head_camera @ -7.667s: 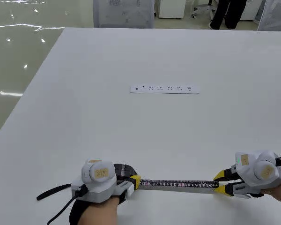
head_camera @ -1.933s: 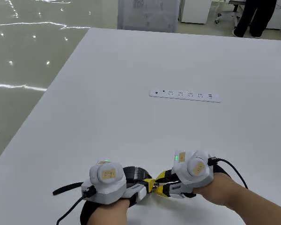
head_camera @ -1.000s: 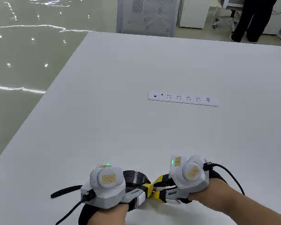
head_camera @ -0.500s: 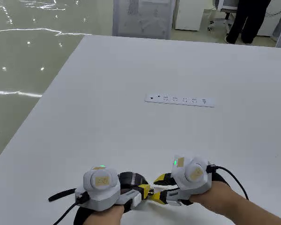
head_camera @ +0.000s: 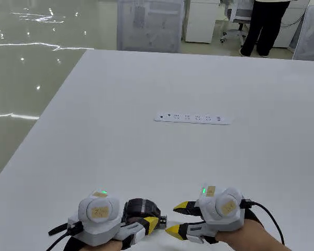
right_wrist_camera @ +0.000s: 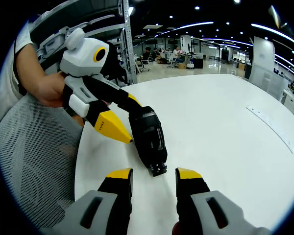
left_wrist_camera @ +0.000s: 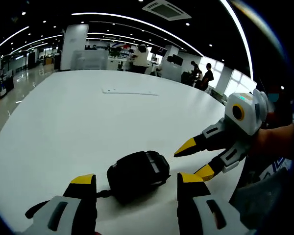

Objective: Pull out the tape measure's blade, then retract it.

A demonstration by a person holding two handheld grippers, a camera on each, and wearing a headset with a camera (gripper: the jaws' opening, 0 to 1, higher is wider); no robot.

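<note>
No legible text, label, brand or number.

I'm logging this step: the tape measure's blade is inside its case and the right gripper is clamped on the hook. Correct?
Not the clamp. The right gripper view shows the right gripper open, jaws apart, with the hook of the tape measure just ahead of them, ungripped. The rest holds.
</note>
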